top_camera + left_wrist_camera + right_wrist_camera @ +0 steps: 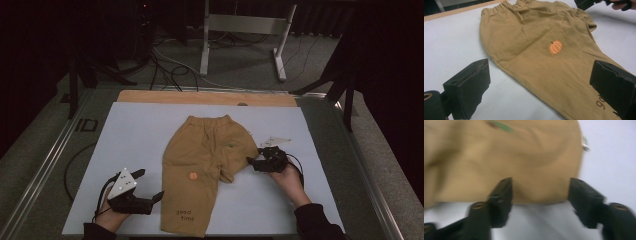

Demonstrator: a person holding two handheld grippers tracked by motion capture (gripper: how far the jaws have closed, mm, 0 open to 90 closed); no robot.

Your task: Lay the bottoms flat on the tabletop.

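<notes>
— Step in hand?
— Folding the tan trousers (197, 160), spread mid-sheet on the white mat (135, 130), waistband toward the far edge, one leg reaching the near edge (the other already doubled up short).
— Grippers?
— Left gripper (148, 186) wide open, idle near the near-left corner. Right gripper (253, 162) open too, jaws astride the folded hem, pinching nothing.
— Advice?
— Best to take both layers at the hem, lift low, carry across evenly.
— Count?
— One pair of trousers, one pumpkin print (555, 47), two grippers.
</notes>
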